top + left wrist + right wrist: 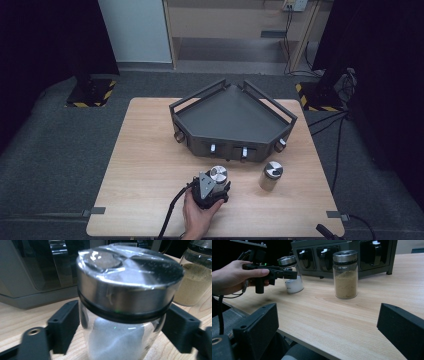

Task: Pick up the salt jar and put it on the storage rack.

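The person's left hand holds the left gripper at the front part of the wooden table, a little left of the middle. Between its two black jaws stands a glass spice jar with white powder, and this jar has a shiny steel lid with a black ring under it. In the left gripper view the jaws sit on both sides of the glass, just below the lid, and they look to press against it, so the gripper is clamped on the jar. From the right gripper view the same jar stands upright on the table, and its bottom seems to rest on the wood.

A second spice jar with brown powder stands to the right of the first one, near but not touching it. It is also upright and has the same kind of steel lid.

Behind both jars is a dark metal corner rack with a rail around its upper tray. In its front face more jars lie in small openings.

The right gripper is low at the near edge of the table. Its jaws stand wide apart, with nothing between them.
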### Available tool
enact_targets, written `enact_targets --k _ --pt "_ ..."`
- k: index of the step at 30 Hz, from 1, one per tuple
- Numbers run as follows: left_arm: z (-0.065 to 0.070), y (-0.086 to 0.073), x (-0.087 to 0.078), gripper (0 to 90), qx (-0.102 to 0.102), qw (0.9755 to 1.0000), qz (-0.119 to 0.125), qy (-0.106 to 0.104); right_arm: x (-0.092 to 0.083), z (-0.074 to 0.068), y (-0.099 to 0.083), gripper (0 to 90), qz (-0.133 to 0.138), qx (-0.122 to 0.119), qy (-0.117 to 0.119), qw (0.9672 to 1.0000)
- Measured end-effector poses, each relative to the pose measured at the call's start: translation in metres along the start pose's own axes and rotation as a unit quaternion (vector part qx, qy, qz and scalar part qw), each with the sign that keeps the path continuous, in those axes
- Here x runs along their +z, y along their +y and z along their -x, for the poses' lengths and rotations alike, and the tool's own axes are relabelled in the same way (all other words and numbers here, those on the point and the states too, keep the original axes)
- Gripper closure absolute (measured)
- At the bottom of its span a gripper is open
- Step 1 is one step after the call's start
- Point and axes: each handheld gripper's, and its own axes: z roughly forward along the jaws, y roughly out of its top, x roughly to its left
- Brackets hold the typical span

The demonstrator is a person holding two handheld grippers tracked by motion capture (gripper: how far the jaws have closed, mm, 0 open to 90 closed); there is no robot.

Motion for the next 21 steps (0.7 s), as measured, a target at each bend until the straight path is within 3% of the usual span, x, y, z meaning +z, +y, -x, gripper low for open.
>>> enact_targets --k 2,21 --pt "0.0002 -0.0028 0.0006 28.6 0.003 1.0000 0.004 0.002 0.0002 0.0002 -0.0001 4.3 0.000 0.000 0.001 1.0000" --pt "-0.0020 -0.0090 0.0028 29.2 0.007 0.9998 0.018 0.001 0.0001 0.0022 -0.0006 4.7 -0.001 0.002 0.004 1.0000"
